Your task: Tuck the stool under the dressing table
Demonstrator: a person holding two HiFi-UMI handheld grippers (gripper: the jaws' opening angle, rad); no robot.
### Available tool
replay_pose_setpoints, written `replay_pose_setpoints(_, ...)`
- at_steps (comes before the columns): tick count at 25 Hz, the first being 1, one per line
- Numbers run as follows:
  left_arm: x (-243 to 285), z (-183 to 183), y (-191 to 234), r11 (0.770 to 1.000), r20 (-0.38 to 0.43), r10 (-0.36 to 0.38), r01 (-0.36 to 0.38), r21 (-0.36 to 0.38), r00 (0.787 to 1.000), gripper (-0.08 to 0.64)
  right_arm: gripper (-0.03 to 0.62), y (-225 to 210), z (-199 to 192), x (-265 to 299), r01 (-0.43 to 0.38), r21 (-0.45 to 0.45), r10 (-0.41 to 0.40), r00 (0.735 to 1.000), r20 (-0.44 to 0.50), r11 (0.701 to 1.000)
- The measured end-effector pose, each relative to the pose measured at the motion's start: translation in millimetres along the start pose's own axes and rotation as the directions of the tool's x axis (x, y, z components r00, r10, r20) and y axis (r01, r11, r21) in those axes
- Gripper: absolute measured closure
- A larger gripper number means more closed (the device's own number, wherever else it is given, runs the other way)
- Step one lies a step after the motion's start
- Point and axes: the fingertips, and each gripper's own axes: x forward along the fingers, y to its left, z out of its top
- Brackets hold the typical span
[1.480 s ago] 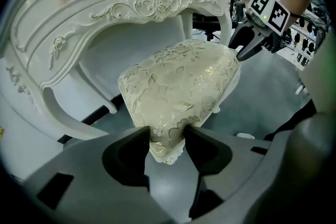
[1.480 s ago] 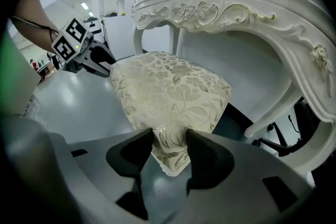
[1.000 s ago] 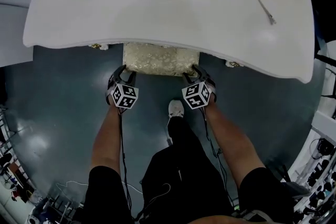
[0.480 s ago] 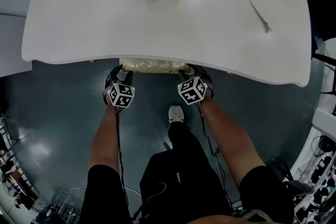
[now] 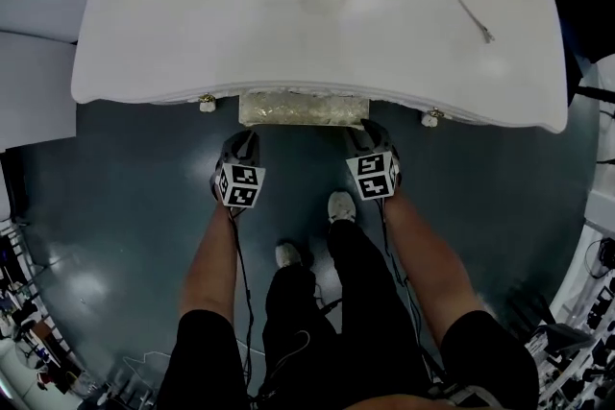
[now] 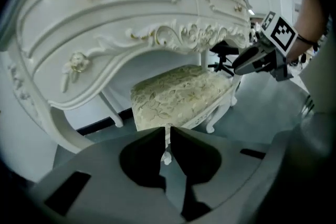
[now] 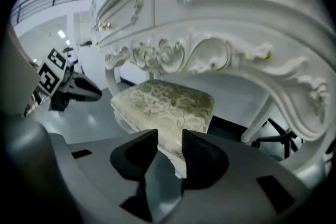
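Dark blue-grey floor lies beneath the white carved wooden dressing table; the white stool with a cream floral cushion sits under that table, its front edge just showing. In front of the table, the left gripper has just been closing to a thin, empty slit; the right gripper has been closing too, its jaws apart on nothing.

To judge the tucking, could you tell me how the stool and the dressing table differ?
The stool has a patterned fabric seat; the dressing table has a plain white top. The stool stands lower, mostly beneath the dressing table. Both have white curved legs.
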Motion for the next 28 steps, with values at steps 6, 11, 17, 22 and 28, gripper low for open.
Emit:
replay_pose_setpoints(6,-135,46,-16,0.979,0.208,-0.026,0.068,-0.194,0.978,0.538,0.575,51,60,-121,0.101,0.161,-0.138,0.960,0.244,0.982)
replay_pose_setpoints(11,-276,87,-17,0.977,0.267,-0.017,0.074,-0.203,0.964,0.540,0.577,126,127,-249,0.072,0.205,-0.147,0.913,0.382,0.976)
replay_pose_setpoints(17,-464,156,-13,0.979,0.409,0.015,0.069,-0.191,0.912,0.540,0.577,187,225,-417,0.083,0.248,-0.207,0.824,0.527,0.965)
replay_pose_setpoints(22,-604,210,-13,0.992,0.539,0.048,0.023,-0.124,0.841,0.540,0.577,212,282,-540,0.097,0.300,-0.270,0.742,0.614,0.949)
replay_pose_setpoints(28,-701,235,-24,0.996,0.636,0.074,-0.024,-0.087,0.768,0.540,0.578,228,295,-634,0.158,0.297,-0.323,0.667,0.671,0.942)
